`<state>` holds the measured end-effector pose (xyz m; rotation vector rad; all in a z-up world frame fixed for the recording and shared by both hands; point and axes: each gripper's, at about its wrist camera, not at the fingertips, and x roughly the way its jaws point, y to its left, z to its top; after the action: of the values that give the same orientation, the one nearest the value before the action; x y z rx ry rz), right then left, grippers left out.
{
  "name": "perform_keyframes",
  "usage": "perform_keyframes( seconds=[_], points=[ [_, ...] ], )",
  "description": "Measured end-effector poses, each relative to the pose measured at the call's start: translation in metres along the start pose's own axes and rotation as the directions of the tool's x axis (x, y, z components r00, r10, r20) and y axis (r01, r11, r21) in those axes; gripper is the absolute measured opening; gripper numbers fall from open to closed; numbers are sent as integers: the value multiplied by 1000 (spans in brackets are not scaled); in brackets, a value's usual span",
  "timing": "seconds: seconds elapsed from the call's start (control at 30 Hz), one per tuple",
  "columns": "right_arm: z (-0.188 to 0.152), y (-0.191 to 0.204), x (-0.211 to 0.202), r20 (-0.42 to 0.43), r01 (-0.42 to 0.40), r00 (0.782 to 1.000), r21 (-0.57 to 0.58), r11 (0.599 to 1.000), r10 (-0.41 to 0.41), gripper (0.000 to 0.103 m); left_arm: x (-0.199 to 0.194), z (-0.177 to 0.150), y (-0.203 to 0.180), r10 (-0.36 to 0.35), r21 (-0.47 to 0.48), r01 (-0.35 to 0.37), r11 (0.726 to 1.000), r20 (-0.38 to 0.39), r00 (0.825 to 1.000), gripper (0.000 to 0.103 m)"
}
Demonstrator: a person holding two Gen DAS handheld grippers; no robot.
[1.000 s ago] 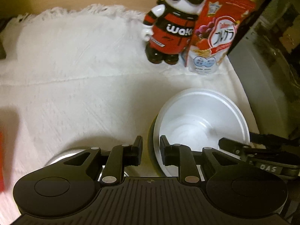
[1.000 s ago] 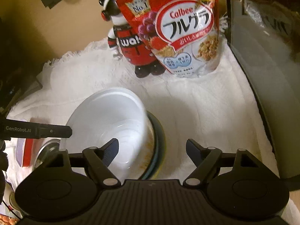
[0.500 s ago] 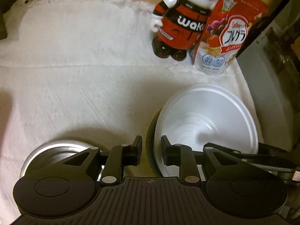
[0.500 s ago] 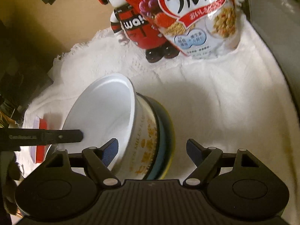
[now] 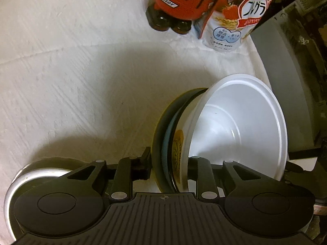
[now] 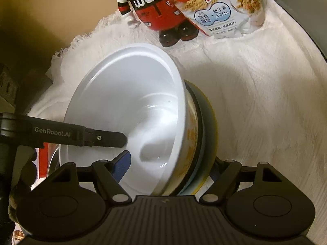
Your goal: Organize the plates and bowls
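Bowl (image 5: 241,126), white, sits nested in a stack with a blue dish and a yellow-rimmed plate (image 5: 158,134); the whole stack is tilted up on edge above the white cloth (image 5: 81,71), near its right side. Left view, left to right: a steel bowl (image 5: 12,185) lies at the near left, partly hidden; the left gripper (image 5: 167,167) is clamped across the stack, one finger on the plate's outer face, the other inside the bowl. Right view: the right gripper (image 6: 171,163) straddles the same stack, blue pad inside the bowl, other finger behind the plate; whether it presses or merely brackets, I cannot tell. Judged step: two-handed lift of the nested stack. Next move probably calls for levelling the stack and carrying it toward the steel bowl or a clear patch, keeping the bowl from sliding out. Readable text: "GenRobot.AI" on the left gripper's finger; "wa!" and "SPEEDY" on the red toy robot (image 5: 184,2); Japanese lettering on the cereal bag (image 6: 222,6).
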<state>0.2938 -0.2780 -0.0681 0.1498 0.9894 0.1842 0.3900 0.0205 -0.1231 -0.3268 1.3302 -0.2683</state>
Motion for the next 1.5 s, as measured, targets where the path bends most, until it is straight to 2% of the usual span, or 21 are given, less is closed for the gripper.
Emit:
perform_keyframes(
  seconds=[0.17, 0.37, 0.6, 0.7, 1.13, 1.27, 1.5],
  points=[
    [-4, 1, -4, -24, 15, 1000, 21, 1000, -14, 79, 0, -9, -15, 22, 57, -21, 998, -16, 1000, 42],
    [-20, -8, -16, -54, 26, 998, 51, 998, -23, 79, 2, -28, -27, 2, 83, 3, 997, -63, 998, 42],
    [-47, -18, -31, -66, 32, 997, 91, 995, -26, 79, 3, -55, -49, 60, 179, -46, 983, -69, 996, 42],
    [-54, -14, -34, -52, 42, 998, 82, 996, -37, 79, 3, -58, -48, 72, 190, -59, 980, -60, 996, 42],
    [-58, -12, -35, -23, 84, 996, 127, 988, -82, 79, -1, -55, -41, 19, 204, -8, 979, -57, 998, 41],
    [-62, -13, -36, -12, 83, 997, 139, 987, -83, 79, -3, -54, -32, -13, 186, 24, 982, -60, 998, 34],
    [-54, -7, -51, 83, 144, 984, 137, 980, -157, 79, -30, -52, -23, -64, 182, 61, 981, 8, 998, 32]
  ],
)
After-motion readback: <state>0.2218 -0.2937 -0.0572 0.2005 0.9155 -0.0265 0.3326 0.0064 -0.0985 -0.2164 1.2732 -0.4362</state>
